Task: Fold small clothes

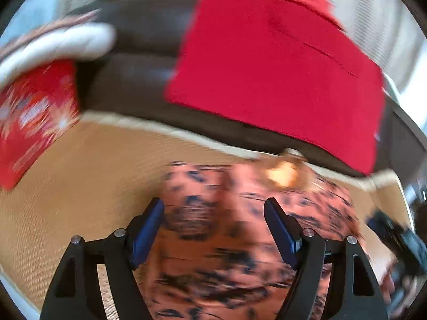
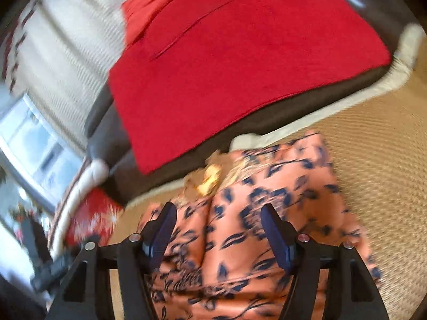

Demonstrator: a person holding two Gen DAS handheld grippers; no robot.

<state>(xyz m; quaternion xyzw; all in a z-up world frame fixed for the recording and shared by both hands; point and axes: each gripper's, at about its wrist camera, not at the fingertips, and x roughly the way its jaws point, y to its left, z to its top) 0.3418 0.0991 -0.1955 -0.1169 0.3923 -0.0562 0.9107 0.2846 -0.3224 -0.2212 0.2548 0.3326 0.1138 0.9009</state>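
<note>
An orange garment with a dark blue leaf print (image 1: 226, 229) lies on a tan woven mat (image 1: 80, 186). It also shows in the right wrist view (image 2: 267, 213), with a yellowish tag or trim (image 2: 210, 178) at its far end. My left gripper (image 1: 213, 208) is open and empty just above the garment. My right gripper (image 2: 217, 213) is open and empty above the garment too. Both views are motion-blurred. The other gripper (image 1: 400, 242) shows at the right edge of the left wrist view.
A dark brown couch (image 1: 138, 53) stands beyond the mat, with a red cloth (image 1: 280, 66) spread on its seat; the red cloth also shows in the right wrist view (image 2: 240, 53). A red patterned cushion with white trim (image 1: 34, 106) sits at the left. A white knit throw (image 2: 66, 53) drapes the couch.
</note>
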